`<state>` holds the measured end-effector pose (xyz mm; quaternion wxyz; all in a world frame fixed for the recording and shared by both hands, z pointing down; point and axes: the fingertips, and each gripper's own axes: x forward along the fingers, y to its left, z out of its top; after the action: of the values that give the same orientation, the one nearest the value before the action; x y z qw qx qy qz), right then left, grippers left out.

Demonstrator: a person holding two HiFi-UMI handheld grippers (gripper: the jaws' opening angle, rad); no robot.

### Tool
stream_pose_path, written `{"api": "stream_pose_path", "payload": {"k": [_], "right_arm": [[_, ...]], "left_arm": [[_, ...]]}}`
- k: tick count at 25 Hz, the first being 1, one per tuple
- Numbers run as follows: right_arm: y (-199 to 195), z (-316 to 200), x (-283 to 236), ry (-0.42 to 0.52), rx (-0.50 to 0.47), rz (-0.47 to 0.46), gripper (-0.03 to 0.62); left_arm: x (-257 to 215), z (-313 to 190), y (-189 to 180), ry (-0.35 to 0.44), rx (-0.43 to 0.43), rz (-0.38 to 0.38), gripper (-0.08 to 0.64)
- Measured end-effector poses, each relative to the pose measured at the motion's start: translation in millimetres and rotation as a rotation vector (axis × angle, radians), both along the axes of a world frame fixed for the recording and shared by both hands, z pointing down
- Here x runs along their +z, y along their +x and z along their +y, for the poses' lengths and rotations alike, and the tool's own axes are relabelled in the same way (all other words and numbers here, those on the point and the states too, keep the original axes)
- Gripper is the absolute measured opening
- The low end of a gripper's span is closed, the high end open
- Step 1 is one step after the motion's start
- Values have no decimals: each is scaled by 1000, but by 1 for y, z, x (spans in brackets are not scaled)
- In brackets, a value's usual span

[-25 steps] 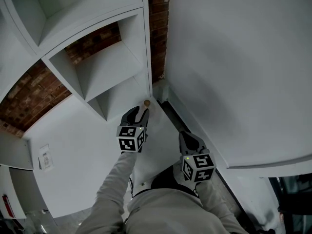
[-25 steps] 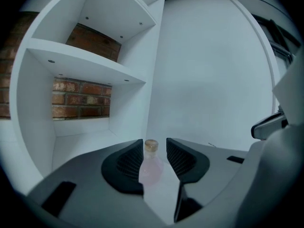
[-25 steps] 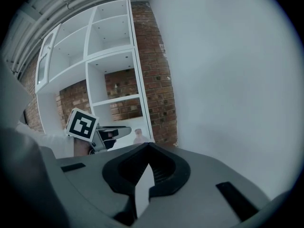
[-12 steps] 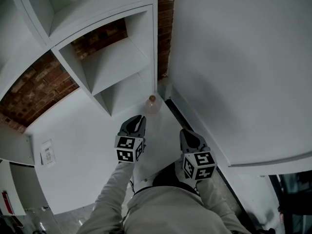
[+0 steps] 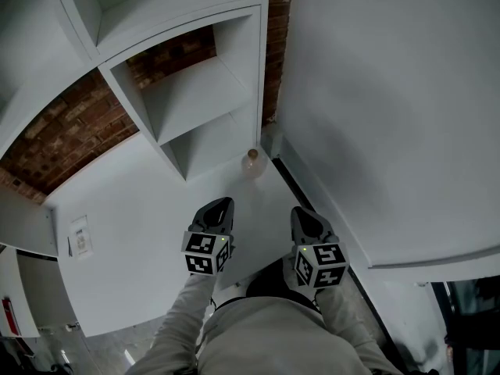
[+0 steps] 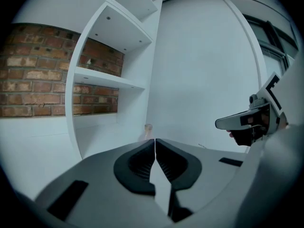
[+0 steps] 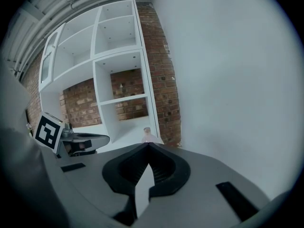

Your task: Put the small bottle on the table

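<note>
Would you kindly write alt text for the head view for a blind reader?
A small bottle stands alone on a white table beside white shelves. Nearer, the left gripper, its fingers just closed on nothing, and the right gripper, also shut and empty, hover short of it.

Your grey plastic left gripper has just been closing; its jaws meet with nothing between them. Just beside it, your matching right gripper is likewise closed and empty.

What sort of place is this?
Probably a bare indoor room, perhaps a studio or office: white open shelving against a brick wall, and a white table holding one small bottle.
</note>
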<state>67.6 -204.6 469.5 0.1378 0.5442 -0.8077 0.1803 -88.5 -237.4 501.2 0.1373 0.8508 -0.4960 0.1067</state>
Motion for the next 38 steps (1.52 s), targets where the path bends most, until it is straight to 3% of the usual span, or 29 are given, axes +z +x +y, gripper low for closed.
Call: {"api": "stream_pose_path", "payload": {"k": [10,38], "right_arm": [[12,4,-4,27,37,5,28],[15,7,-2,26,-23,-1,28]], "left_arm": [[-6,19,-1,5,1,6,18],[-11,19,-4,5,-47,19,18]]}}
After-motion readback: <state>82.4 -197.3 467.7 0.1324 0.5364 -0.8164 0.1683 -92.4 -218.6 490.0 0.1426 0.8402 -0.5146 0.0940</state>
